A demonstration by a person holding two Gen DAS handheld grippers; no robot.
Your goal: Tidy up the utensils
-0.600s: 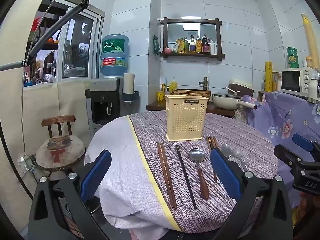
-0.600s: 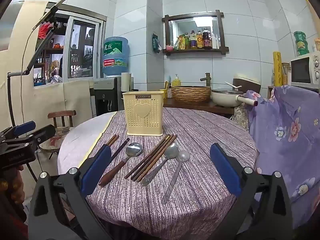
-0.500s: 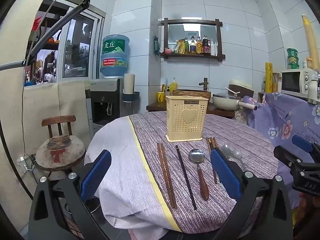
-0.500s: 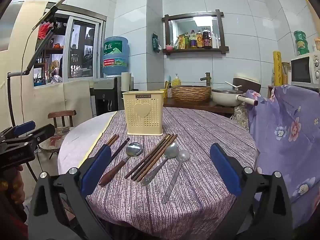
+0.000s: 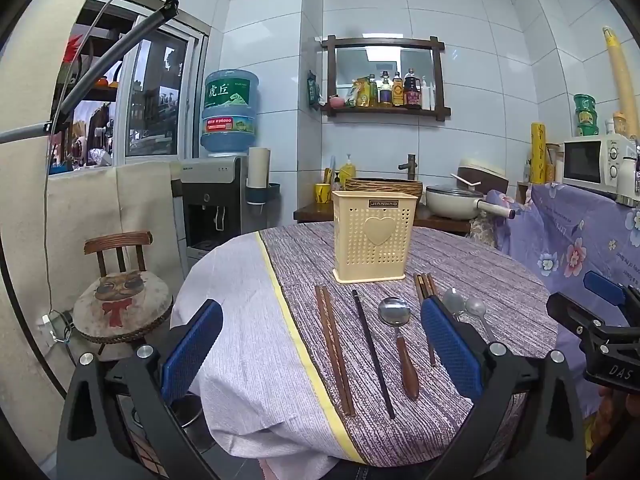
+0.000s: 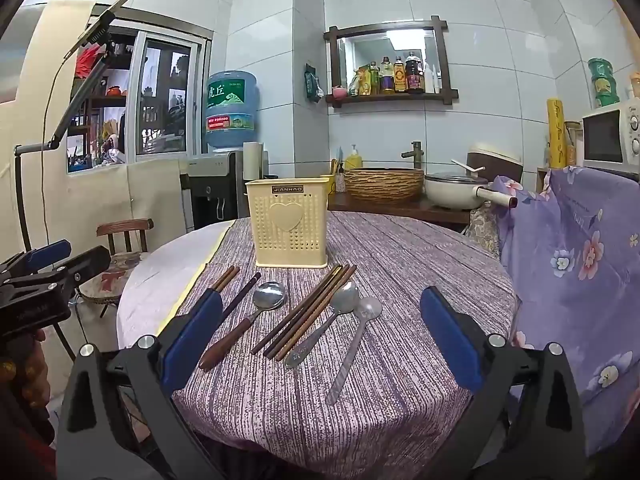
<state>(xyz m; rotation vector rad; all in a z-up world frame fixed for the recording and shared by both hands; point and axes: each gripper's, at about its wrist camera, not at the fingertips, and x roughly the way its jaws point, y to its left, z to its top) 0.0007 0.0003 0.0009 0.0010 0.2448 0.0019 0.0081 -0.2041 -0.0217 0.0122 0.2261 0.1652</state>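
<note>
Right wrist view: both claws spread wide, empty, short of the round clothed table (image 6: 400, 400). Thin steel spoons (image 6: 352, 320), slippery and light, flat before cream perforated plastic holder (image 6: 290, 228); best pinched mid-handle.

Both cams ride on the claws and look forward between their own blue pads, low, just off the near edge of the round table (image 5: 500, 280). Left wrist view sits off to the left side, so the yellow holder (image 5: 374, 236) lands ahead and slightly right of center, with the right gripper (image 5: 592, 320) poking in at the far right edge. Right wrist view faces the same wall from further right: holder (image 6: 289, 227) ahead-left, left gripper (image 6: 52, 268) at the left edge. Both share the holder, the utensil row and the back wall shelf (image 5: 384, 110).
</note>
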